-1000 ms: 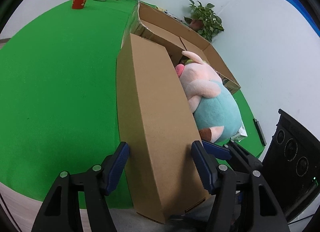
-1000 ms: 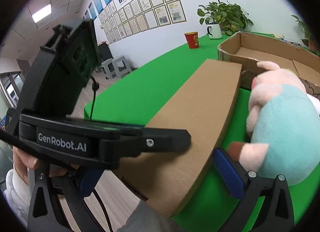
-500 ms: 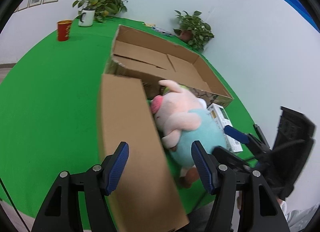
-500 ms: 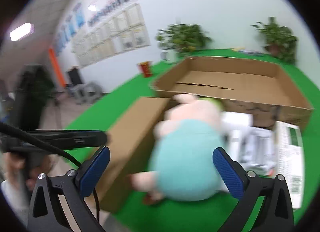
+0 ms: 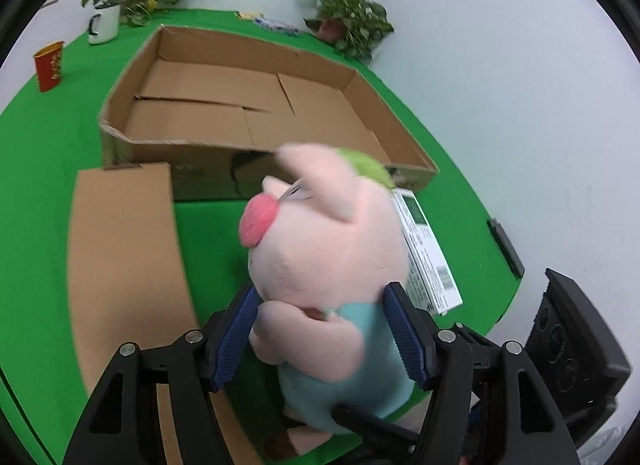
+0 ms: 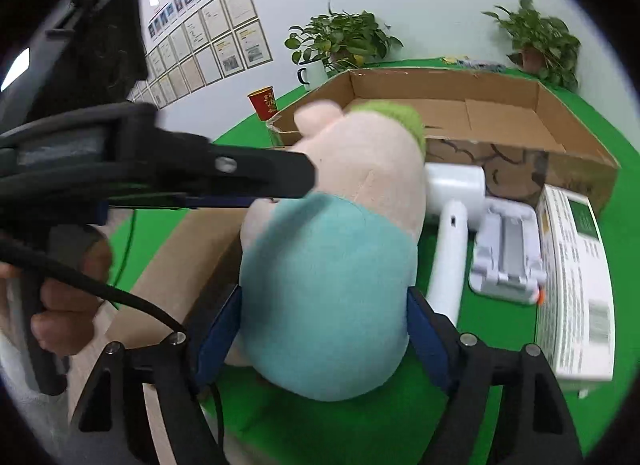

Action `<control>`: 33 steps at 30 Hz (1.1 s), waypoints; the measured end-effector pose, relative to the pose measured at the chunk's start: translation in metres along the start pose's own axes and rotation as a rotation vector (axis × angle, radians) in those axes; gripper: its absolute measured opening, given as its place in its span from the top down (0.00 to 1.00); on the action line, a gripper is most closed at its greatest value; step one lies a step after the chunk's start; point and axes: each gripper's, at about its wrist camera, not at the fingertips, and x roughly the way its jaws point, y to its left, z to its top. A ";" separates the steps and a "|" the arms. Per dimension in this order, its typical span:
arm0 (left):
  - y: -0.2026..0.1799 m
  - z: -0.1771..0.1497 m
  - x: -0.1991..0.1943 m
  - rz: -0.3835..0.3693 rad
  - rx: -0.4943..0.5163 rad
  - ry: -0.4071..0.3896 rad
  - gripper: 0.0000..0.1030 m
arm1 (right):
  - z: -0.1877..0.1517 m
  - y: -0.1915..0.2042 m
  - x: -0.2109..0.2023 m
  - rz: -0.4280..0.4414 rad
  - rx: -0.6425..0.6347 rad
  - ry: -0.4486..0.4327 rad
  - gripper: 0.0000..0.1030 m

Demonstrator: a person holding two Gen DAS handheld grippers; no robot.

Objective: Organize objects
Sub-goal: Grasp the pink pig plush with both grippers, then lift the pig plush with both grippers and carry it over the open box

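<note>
A plush pig (image 5: pixel 328 265) with a pink head and teal body stands on the green table in front of the open cardboard box (image 5: pixel 120 137). My left gripper (image 5: pixel 322 333) straddles its upper body; the jaws are opening, and the blurred toy fills the gap without being visibly squeezed. In the right wrist view, the right gripper (image 6: pixel 320 341) is closing on the pig's (image 6: pixel 328 285) teal body, both blue pads against its sides. One of the left gripper's fingers (image 6: pixel 240 173) reaches in from the left to the pig's head.
A long closed cardboard box (image 5: pixel 120 257) lies left of the pig. To its right are a white appliance (image 6: pixel 452 193), a white folding stand (image 6: pixel 504 257) and a white printed carton (image 6: pixel 576 285). A red cup (image 5: pixel 49 65), a mug (image 5: pixel 104 23) and potted plants (image 5: pixel 348 21) stand at the back.
Both grippers have swung away from the long box and onto the pig. The right jaws have narrowed against its body. The pig now sits closer and more upright in both views.
</note>
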 end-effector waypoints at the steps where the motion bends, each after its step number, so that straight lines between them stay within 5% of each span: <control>1: -0.004 -0.001 0.004 -0.005 0.002 0.008 0.32 | -0.004 -0.004 -0.004 0.014 0.030 0.004 0.23; 9: -0.019 0.000 0.026 0.050 0.022 0.038 0.31 | -0.002 -0.025 -0.002 0.070 0.122 0.024 0.21; 15: -0.018 -0.008 0.021 0.024 0.026 0.032 0.41 | 0.000 -0.021 0.008 0.050 0.118 0.031 0.13; 19: -0.018 -0.008 0.016 0.020 0.035 0.028 0.47 | 0.000 -0.016 0.010 0.005 0.102 0.021 0.18; 25: -0.032 -0.003 -0.012 0.035 0.068 -0.064 0.49 | 0.003 -0.009 -0.002 0.003 0.086 -0.023 0.30; 33: -0.056 0.030 -0.072 0.060 0.144 -0.242 0.50 | 0.046 0.011 -0.036 0.002 -0.010 -0.182 0.32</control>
